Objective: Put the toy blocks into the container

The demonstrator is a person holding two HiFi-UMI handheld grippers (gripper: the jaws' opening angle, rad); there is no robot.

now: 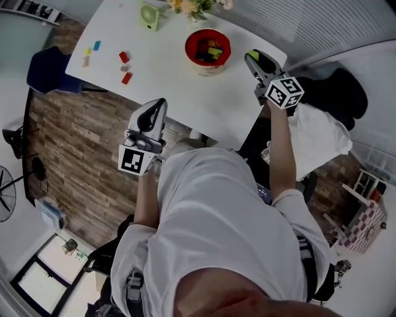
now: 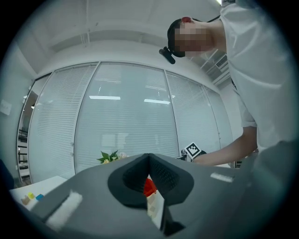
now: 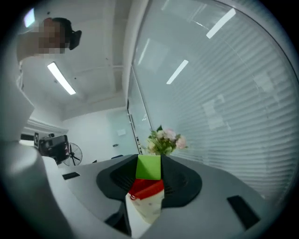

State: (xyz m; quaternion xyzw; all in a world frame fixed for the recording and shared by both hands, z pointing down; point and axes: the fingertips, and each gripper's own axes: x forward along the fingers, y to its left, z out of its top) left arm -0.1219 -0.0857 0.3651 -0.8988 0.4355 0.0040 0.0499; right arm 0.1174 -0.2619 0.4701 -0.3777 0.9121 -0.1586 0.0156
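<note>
A red bowl [image 1: 207,48] with several coloured blocks inside stands on the white table [image 1: 179,93], towards its far right. Loose blocks lie at the table's left: two red blocks [image 1: 124,57], a yellow one [image 1: 87,51] and a blue one [image 1: 97,45]. My right gripper [image 1: 253,57] hovers just right of the bowl, shut on a green block [image 3: 148,168]; below that block the bowl [image 3: 145,192] shows. Over the table's near edge my left gripper [image 1: 162,103] is shut and holds nothing. A sliver of the red bowl [image 2: 149,187] shows past its closed jaws.
A green object [image 1: 149,15] and a bunch of flowers [image 1: 195,6] stand at the table's far edge. A blue chair [image 1: 46,71] is at the table's left end, a black bag [image 1: 337,93] at its right, and a fan [image 1: 6,192] on the floor.
</note>
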